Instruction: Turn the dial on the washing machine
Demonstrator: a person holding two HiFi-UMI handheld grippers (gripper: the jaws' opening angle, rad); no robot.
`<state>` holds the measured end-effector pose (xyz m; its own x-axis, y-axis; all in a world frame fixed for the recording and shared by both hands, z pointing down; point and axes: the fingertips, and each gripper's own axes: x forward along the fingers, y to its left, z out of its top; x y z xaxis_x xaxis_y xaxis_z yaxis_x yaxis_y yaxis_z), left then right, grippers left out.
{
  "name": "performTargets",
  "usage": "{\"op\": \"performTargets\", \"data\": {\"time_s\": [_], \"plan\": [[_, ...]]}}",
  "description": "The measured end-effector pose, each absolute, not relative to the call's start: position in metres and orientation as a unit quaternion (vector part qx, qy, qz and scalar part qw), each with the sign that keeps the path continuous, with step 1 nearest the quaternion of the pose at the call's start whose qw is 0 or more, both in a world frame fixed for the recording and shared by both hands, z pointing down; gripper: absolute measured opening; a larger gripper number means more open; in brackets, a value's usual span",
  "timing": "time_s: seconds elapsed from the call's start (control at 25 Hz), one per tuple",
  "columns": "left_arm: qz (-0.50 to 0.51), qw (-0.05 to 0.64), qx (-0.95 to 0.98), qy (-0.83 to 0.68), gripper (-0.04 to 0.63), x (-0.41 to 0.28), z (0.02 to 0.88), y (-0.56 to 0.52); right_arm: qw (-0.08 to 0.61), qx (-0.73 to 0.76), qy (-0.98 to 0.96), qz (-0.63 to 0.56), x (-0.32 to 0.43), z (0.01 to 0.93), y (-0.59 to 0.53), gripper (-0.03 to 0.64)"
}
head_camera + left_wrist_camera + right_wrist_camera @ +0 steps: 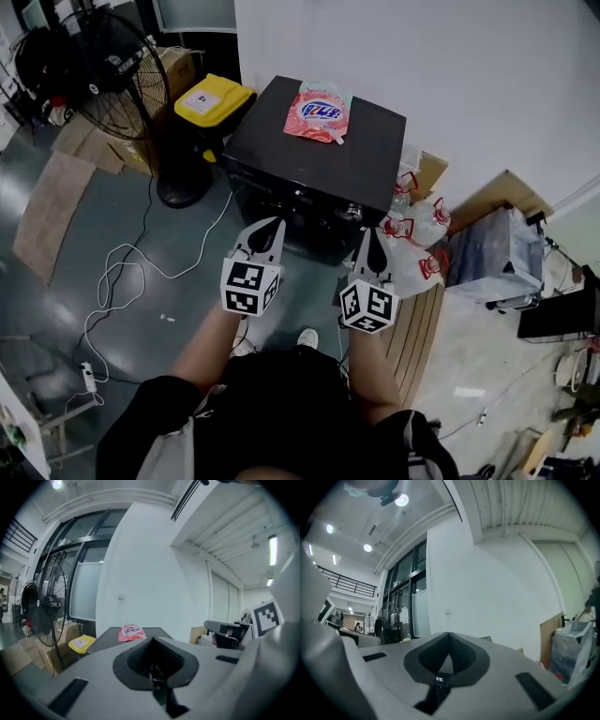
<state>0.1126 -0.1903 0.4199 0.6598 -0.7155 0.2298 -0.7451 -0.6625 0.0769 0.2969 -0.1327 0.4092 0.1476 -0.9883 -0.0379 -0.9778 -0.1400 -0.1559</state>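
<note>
1. The black washing machine (319,150) stands in front of the person, with its silver dial (352,212) on the front panel.
2. The right gripper (368,240) hangs just beside the dial, jaws pressed together on nothing.
3. The left gripper (272,231), likewise closed and empty, points at the panel's left part.

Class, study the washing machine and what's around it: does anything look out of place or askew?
A pink pouch lies crooked near the back edge of the washing machine top. Red-printed plastic bags are heaped loosely beside the machine, on the person's right. Nothing looks spilled or damaged.
</note>
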Motion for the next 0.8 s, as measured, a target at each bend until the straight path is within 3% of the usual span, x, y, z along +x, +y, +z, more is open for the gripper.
{"op": "performTargets", "data": {"time_s": [0.8], "plan": [[0.039, 0.079, 0.911, -0.403, 0.006, 0.073, 0.403, -0.177, 0.073, -0.758, 0.647, -0.035, 0.258, 0.409, -0.111, 0.002]]}}
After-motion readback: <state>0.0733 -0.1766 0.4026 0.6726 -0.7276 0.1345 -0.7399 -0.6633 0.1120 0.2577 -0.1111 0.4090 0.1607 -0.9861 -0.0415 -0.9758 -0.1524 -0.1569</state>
